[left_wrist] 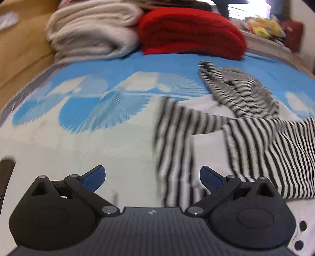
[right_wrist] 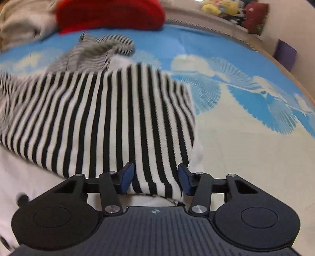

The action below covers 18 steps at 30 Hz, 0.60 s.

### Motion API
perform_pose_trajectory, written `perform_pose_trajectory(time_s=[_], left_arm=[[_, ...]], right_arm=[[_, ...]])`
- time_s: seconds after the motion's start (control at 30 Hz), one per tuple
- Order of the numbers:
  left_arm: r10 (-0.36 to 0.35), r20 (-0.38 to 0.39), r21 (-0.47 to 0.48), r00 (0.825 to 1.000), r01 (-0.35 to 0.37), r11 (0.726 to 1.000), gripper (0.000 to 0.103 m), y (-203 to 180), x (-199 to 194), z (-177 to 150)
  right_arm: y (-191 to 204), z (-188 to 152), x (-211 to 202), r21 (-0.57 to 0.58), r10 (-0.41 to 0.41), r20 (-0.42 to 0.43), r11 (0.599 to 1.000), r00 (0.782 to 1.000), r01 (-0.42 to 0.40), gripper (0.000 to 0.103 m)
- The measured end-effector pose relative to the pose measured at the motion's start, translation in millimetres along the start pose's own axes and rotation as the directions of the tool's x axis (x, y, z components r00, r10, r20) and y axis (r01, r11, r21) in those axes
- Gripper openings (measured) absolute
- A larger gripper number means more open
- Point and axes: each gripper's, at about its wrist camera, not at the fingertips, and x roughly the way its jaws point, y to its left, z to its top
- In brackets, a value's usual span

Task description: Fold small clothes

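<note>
A black-and-white striped garment [left_wrist: 256, 149] lies crumpled on the blue-and-white bedspread [left_wrist: 88, 110], its finer-striped hood part [left_wrist: 240, 94] behind it. My left gripper [left_wrist: 152, 177] is open and empty, just left of the garment's near edge. In the right wrist view the striped garment [right_wrist: 110, 122] fills the middle. My right gripper [right_wrist: 155, 179] is open, with the garment's near hem lying between its blue pads [right_wrist: 127, 177] but not clamped.
A folded cream blanket [left_wrist: 92, 33] and a folded red knit [left_wrist: 189, 33] are stacked at the far edge of the bed. A white cloth with black dots [left_wrist: 301, 232] lies at the near right. Toys [right_wrist: 220, 7] sit on a ledge beyond the bed.
</note>
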Motion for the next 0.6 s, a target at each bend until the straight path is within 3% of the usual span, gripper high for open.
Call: perform_pose_trajectory(time_s=[0.13,0.23,0.33,0.4,0.5,0.6], left_arm=[[-0.019,-0.04,0.049,0.999,0.021,0.999,0.102,-27.6,19.1,-1.1],[0.046,-0.066,0.088,0.997,-0.04,0.995,0.103,-40.4,37.3,-6.9],[0.06,-0.06,0.061,0.996,-0.057,0.997,0.103,-39.5,43.9,-8.8],[0.041,-0.088,0.034,0.995,-0.038,0.999,0.103,-36.7,41.7,-2.6],[-0.014,-0.05,-0.017,0.999,0.013,1.0,0.103,-24.9,24.3,9.0],[-0.007,0.025,-0.023,1.0,0.008,1.0,0.103,-13.8,4.7,17.6]], right_arm=[[-2.5,3.1,-12.3,0.019,-0.013,0.039,1.0,0.999,0.012,0.055],[-10.5,11.6,-21.3,0.04,0.019,0.085,0.999,0.996,-0.023,0.06],[-9.5,7.6,0.3,0.037,0.002,-0.023,0.999,1.0,-0.001,0.062],[-15.8,7.2,-0.1,0.082,0.019,-0.003,0.996,1.0,-0.019,0.064],[-32.8,13.7,-12.0,0.186,0.077,0.047,0.979,0.996,-0.084,0.065],[-45.4,20.0,-29.1,0.264,0.094,0.13,0.956,0.987,-0.125,0.065]])
